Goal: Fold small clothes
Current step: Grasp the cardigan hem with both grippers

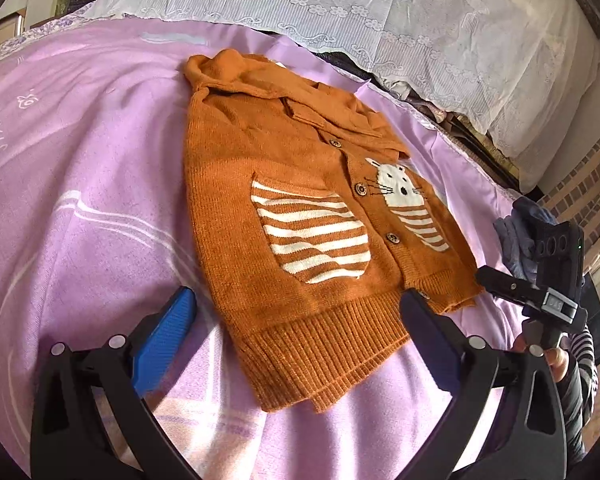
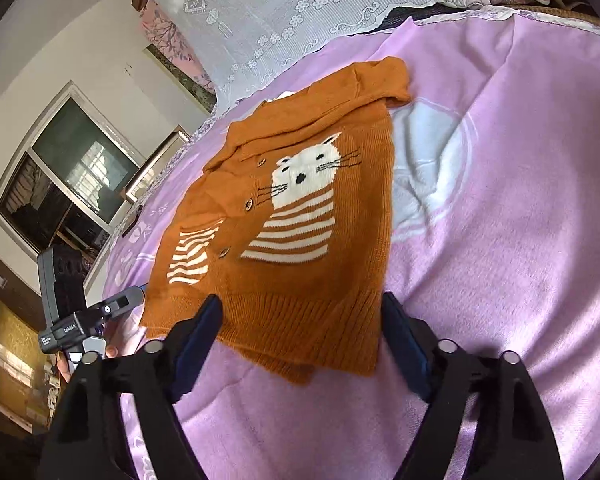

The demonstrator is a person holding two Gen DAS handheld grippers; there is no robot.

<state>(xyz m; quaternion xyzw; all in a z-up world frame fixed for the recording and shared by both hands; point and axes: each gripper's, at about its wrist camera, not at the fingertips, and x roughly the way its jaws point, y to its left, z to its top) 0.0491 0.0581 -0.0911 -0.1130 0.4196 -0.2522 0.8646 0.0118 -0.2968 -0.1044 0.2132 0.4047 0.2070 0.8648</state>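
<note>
Already narrowed w/ sleeves tucked, orange cardigan (image 1: 300, 216) lies on bed (image 1: 80, 160); left claw (image 1: 296, 320), right claw (image 2: 302, 320) both spread, empty, over hem. Next: pinch hem, fold toward collar.

The small orange knitted cardigan (image 1: 300, 216) lies flat on the pink bedsheet (image 1: 80, 184). Behind it, at the far edge, hangs a white lace cover (image 1: 380, 12). Both open grippers sit near its hem.
</note>
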